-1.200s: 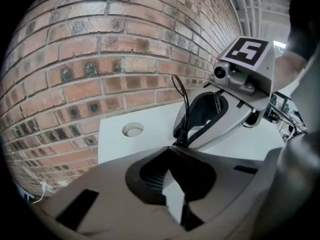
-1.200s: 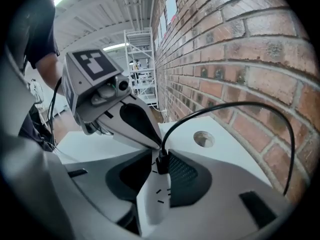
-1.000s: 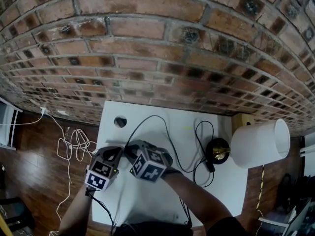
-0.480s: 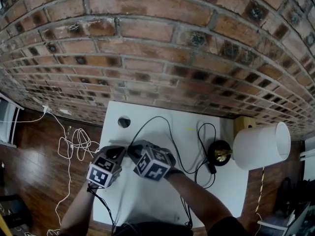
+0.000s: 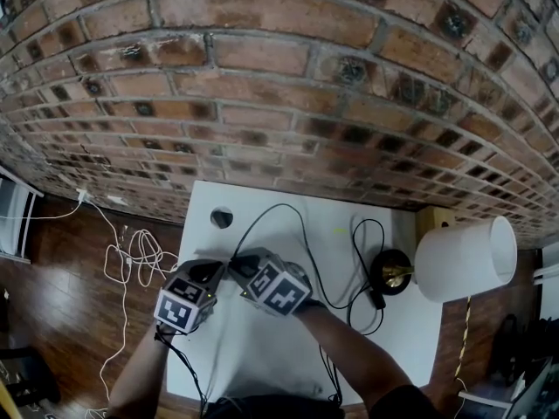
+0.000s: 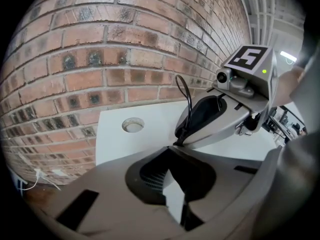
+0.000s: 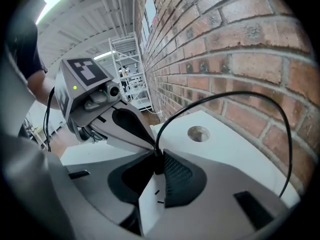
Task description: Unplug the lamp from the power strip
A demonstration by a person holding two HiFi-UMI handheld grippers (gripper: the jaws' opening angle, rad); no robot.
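At the table's (image 5: 288, 356) front left corner, below the brick wall (image 5: 279, 85), my two claws meet tip to tip. My left gripper (image 6: 170, 146) has its jaws closed on the white power strip (image 6: 173, 197), which stands between its pads. My right gripper (image 7: 156, 151) has its jaws drawn in narrow on the black plug (image 7: 157, 165), which sits at the end of the strip. From the plug the cord (image 7: 240, 95) arcs up and over. It trails across the table to the lamp (image 5: 463, 258), which stands at the far right.
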